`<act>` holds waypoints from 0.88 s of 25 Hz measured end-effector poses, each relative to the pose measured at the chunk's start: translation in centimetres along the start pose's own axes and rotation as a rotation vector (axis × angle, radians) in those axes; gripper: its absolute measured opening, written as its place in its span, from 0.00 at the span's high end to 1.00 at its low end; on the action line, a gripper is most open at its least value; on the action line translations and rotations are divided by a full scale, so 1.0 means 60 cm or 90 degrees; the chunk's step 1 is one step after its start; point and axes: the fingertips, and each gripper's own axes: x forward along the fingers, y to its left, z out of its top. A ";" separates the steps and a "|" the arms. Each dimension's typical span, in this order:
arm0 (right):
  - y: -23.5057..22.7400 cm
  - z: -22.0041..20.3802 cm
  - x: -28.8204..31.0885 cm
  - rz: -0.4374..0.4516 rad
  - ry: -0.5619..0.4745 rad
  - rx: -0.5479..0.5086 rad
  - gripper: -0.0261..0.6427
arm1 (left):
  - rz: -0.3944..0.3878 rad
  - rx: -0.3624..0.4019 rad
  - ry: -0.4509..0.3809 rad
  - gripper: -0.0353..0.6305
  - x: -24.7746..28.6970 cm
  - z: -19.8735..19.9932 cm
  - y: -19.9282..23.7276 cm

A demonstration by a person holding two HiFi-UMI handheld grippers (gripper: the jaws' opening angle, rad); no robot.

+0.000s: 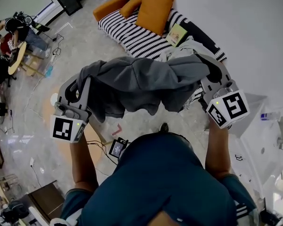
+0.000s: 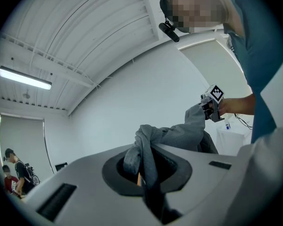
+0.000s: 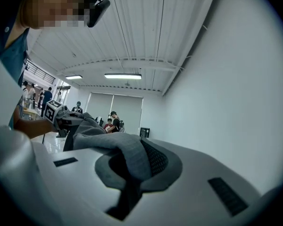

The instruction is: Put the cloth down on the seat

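Observation:
A grey cloth (image 1: pixel 141 81) hangs stretched between both grippers, held high in front of the person. My left gripper (image 1: pixel 81 84) is shut on its left end, and the fabric bunches between the jaws (image 2: pixel 142 161). My right gripper (image 1: pixel 211 69) is shut on the right end, where the cloth (image 3: pixel 118 149) folds over into the jaws. Each gripper view points up at the ceiling and shows the other gripper: the right one (image 2: pixel 212 102) and the left one (image 3: pixel 54 112). The seat, a black-and-white striped couch (image 1: pixel 137 39), lies on the floor beyond and below the cloth.
Orange cushions (image 1: pixel 153 4) and a greenish book (image 1: pixel 178 34) lie on the couch. A white counter (image 1: pixel 269 135) stands at the right. People sit at the far left (image 1: pixel 12 29). A small device with cables (image 1: pixel 118 147) is on the floor near the person's feet.

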 end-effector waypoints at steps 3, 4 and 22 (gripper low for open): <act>-0.034 -0.003 0.016 0.018 -0.008 -0.002 0.94 | 0.014 0.006 0.003 0.91 0.034 0.006 -0.005; -0.045 -0.006 0.020 0.023 -0.010 -0.001 0.94 | 0.018 0.008 0.005 0.91 0.043 0.005 -0.009; -0.117 -0.035 0.104 -0.004 0.017 0.008 0.94 | -0.013 -0.011 0.008 0.91 0.150 -0.044 0.047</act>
